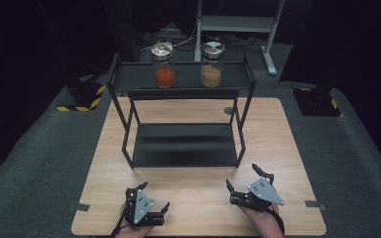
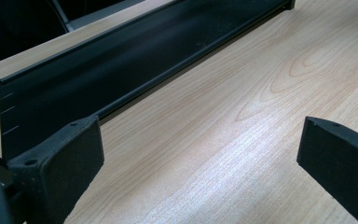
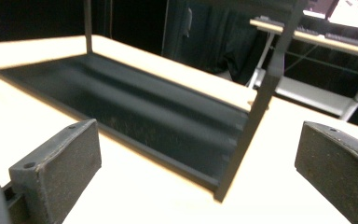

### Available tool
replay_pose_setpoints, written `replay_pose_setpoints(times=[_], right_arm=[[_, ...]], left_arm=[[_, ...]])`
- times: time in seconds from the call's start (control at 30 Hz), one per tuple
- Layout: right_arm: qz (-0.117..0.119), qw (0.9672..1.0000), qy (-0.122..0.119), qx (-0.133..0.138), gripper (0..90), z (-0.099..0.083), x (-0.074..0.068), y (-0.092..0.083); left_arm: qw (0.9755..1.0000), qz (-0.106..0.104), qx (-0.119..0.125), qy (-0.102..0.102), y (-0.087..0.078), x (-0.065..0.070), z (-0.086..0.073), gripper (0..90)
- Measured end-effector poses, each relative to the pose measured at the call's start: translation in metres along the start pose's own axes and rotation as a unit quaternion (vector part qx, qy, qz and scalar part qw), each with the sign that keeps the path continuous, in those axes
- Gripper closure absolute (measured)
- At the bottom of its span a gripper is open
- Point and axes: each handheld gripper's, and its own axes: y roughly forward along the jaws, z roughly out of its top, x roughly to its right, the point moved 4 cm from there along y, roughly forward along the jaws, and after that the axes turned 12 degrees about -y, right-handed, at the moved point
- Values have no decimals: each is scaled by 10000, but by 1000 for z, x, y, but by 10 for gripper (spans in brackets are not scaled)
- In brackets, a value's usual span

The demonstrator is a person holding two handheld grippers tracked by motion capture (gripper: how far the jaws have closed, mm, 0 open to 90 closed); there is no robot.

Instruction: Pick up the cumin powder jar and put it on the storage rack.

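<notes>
A light wooden desk (image 1: 278,139) sits in a dark room; a black metal rack (image 1: 183,144) with two shelves stands on the far half of it. The top shelf (image 1: 129,77) holds two glass jars; the jar with red stuff (image 1: 163,64) is on the left and the jar with yellow-brown stuff (image 1: 212,63) is on the right; they stand upright, near each other but not touching, and each has a shiny metal lid. The bottom shelf (image 1: 183,144) is a flat black tray that lies low on the desk.

The left gripper (image 1: 151,201) rests at the near edge of the desk, held by the person's left hand (image 1: 129,229); its jaws are spread wide apart with nothing between them. In the left gripper view the two black jaws stand far apart over bare wood (image 2: 205,140), and the front edge of the black tray (image 2: 121,65) runs across the top.

The right gripper (image 1: 243,178) is also near the front edge, well apart from the left one, held by the person's right hand (image 1: 263,218); its jaws are spread wide too, and they hold nothing. In the right gripper view the jaws point at the bottom tray (image 3: 135,107) and at one thin black leg of the rack (image 3: 261,98), which stands between the two jaws farther off.

Both grippers are in front of the rack and touch none of it; a grey plate shows on top of each.
</notes>
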Motion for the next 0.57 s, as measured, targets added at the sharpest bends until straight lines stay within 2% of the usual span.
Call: replay_pose_setpoints(times=[0.17, 0.2, 0.3, 0.4, 0.57], right_arm=[[-31, 9994, 37, -329, 0, -16, -3, -2], [-31, 9994, 37, -329, 0, -16, -3, -2], [-32, 9982, -67, -603, 0, -20, -3, -3], [-35, 9970, -69, -767, 0, -20, -3, -3], [-71, 9972, -30, -742, 0, -22, -3, -5]], left_arm=[[10000, 5, 4, 5, 0, 0, 0, 7], [10000, 5, 4, 5, 0, 0, 0, 7], [10000, 2, 4, -5, 0, 0, 0, 7], [10000, 2, 21, -36, 0, 0, -1, 7], [10000, 9, -7, -16, 0, 0, 0, 7]])
